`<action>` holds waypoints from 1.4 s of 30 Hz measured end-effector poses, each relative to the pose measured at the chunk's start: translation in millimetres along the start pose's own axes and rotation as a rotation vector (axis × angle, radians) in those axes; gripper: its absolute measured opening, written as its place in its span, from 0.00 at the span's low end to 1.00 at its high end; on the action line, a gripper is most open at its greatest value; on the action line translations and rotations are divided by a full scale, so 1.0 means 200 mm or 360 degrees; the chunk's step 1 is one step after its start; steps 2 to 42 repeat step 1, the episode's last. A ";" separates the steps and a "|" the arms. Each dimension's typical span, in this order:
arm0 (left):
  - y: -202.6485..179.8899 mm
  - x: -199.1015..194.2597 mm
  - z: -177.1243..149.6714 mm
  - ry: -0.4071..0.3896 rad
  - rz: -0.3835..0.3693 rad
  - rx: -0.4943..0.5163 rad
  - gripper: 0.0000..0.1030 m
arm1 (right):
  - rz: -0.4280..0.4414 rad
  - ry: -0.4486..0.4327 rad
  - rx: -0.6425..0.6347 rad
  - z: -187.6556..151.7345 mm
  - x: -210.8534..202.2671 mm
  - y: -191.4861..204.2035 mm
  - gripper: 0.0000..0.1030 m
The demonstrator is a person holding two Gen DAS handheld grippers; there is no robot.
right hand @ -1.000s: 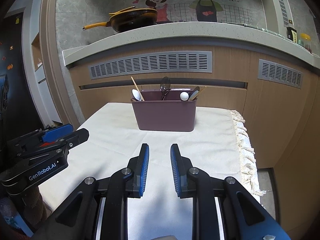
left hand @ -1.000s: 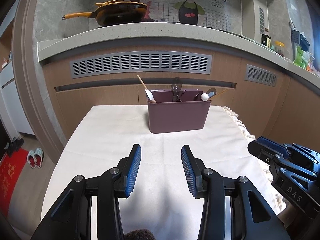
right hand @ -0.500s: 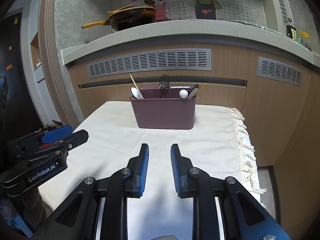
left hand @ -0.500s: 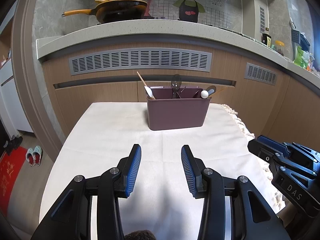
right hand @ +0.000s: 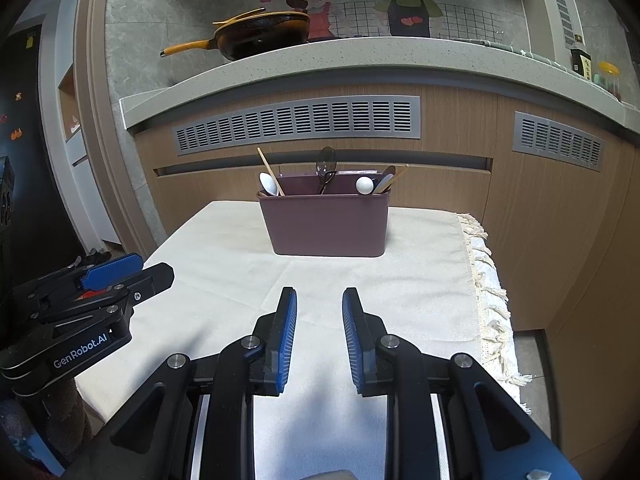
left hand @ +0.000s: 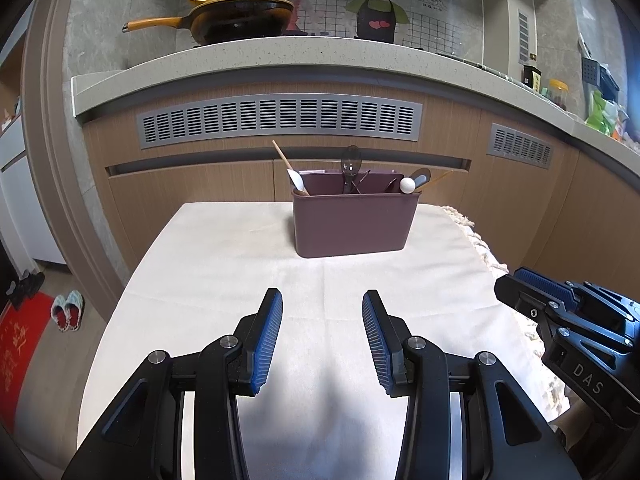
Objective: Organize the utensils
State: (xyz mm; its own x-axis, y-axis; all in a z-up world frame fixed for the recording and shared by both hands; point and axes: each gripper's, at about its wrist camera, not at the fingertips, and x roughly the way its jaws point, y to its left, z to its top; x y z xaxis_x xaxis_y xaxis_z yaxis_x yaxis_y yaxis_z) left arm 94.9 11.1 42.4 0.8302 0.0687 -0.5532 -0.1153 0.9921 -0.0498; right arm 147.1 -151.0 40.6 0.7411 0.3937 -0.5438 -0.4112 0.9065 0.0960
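A maroon utensil caddy [left hand: 354,222] [right hand: 329,222] stands at the far end of the cloth-covered table [left hand: 224,272] [right hand: 224,248]. Several utensils stick out of it: a white spoon [left hand: 297,179] [right hand: 269,184] and a wooden chopstick [left hand: 282,155] on the left, a dark spoon [left hand: 351,164] [right hand: 326,162] in the middle, a white ball-ended piece [left hand: 407,185] [right hand: 364,185] on the right. My left gripper [left hand: 322,300] hovers open over the near cloth with nothing between its fingers. My right gripper [right hand: 319,298] is beside it, empty, its jaws opening with a narrower gap.
Behind the table runs a wooden cabinet front with grey vents [left hand: 280,120] under a stone counter [left hand: 280,56] holding a yellow-handled pan [left hand: 240,20]. The cloth's fringed edge [right hand: 486,276] hangs on the right. Slippers [left hand: 68,310] lie on the floor at left.
The right gripper's jaws have widened slightly. Both views show the caddy a touch lower in frame than a second ago; otherwise nothing has moved.
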 end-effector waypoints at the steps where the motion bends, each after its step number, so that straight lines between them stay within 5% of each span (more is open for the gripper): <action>1: 0.00 0.00 0.00 0.0000 -0.0002 0.0000 0.42 | -0.0004 0.0000 0.0002 0.00 0.00 0.00 0.22; 42: 0.00 0.00 0.00 0.0000 -0.0002 0.0000 0.42 | -0.0004 0.0000 0.0002 0.00 0.00 0.00 0.22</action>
